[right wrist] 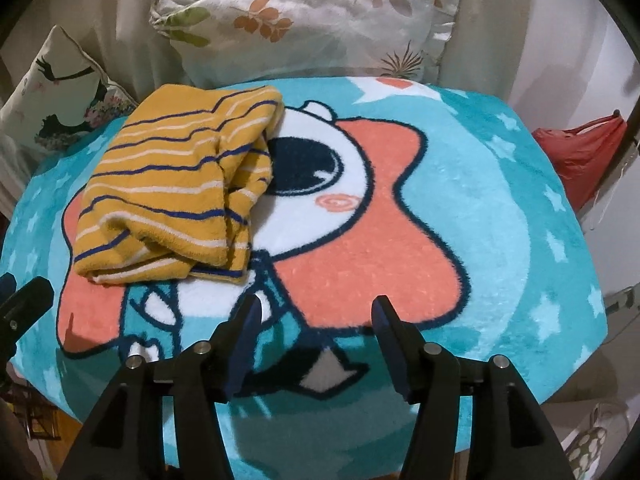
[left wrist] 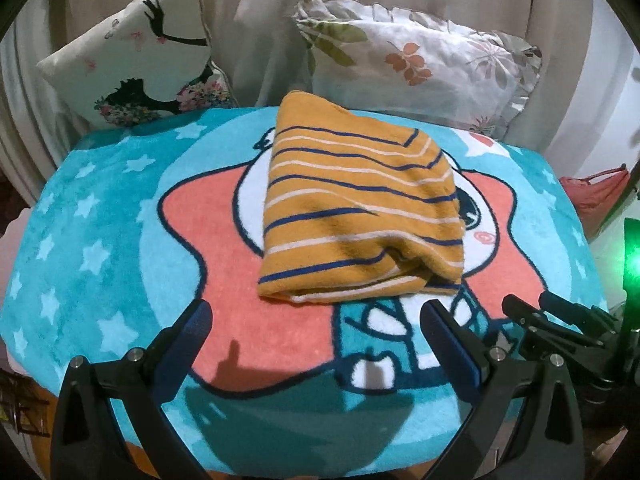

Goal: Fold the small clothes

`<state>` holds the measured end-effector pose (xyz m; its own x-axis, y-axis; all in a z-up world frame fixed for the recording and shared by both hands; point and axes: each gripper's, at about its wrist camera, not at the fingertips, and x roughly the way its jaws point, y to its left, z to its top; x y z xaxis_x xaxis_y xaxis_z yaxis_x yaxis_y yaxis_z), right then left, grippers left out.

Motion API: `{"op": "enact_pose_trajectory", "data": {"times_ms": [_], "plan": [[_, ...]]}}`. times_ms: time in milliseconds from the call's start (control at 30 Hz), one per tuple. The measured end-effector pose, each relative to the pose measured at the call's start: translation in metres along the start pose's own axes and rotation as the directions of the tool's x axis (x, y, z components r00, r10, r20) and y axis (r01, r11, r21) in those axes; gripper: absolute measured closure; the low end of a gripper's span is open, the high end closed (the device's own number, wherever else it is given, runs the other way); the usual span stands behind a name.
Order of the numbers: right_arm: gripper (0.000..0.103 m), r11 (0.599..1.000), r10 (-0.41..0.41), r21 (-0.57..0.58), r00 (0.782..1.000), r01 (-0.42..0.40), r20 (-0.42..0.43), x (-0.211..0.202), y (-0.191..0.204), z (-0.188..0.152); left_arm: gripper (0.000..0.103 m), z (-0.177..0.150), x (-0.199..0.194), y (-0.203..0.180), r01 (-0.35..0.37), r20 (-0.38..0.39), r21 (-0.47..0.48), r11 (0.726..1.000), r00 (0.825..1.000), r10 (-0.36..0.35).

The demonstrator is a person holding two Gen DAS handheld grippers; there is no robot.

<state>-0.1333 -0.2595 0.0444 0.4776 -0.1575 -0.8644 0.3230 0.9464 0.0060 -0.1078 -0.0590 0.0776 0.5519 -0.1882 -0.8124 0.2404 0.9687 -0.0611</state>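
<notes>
A folded mustard-yellow garment with navy and white stripes (left wrist: 360,208) lies on the turquoise cartoon blanket (left wrist: 100,208). In the right wrist view the garment (right wrist: 176,184) lies at the left on the blanket (right wrist: 500,208). My left gripper (left wrist: 316,316) is open and empty, hovering just short of the garment's near edge. My right gripper (right wrist: 316,312) is open and empty over the blanket, to the right of the garment; it also shows at the right edge of the left wrist view (left wrist: 560,312).
Two pillows stand at the back: a white one with a black figure (left wrist: 132,56) and a floral one (left wrist: 420,60), before a beige curtain. A red bag (right wrist: 580,156) hangs to the right. The blanket ends close below the grippers.
</notes>
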Motion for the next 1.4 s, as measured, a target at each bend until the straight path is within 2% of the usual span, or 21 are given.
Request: {"op": "enact_pose_trajectory", "data": {"times_ms": [233,567,933,1400], "plan": [[0.041,1.000,0.013,-0.017,1.000,-0.013,-0.016,0.009,0.011,0.001,0.000,0.001,0.005,0.010,-0.040,-0.017,-0.011,0.999,0.999,0.040],[0.041,0.998,0.024,-0.052,0.999,-0.026,-0.032,0.019,0.024,0.006,0.000,-0.001,0.011,0.016,-0.049,-0.041,-0.019,0.999,0.998,0.048],[0.040,0.997,0.020,-0.070,0.999,-0.024,-0.048,0.026,0.028,0.008,0.000,-0.005,0.020,0.017,-0.034,-0.086,-0.044,0.998,0.996,0.030],[0.038,0.997,0.007,-0.078,0.999,-0.011,-0.051,0.028,0.032,0.007,0.000,-0.004,0.024,0.021,-0.016,-0.096,-0.050,0.999,0.995,0.012]]}}
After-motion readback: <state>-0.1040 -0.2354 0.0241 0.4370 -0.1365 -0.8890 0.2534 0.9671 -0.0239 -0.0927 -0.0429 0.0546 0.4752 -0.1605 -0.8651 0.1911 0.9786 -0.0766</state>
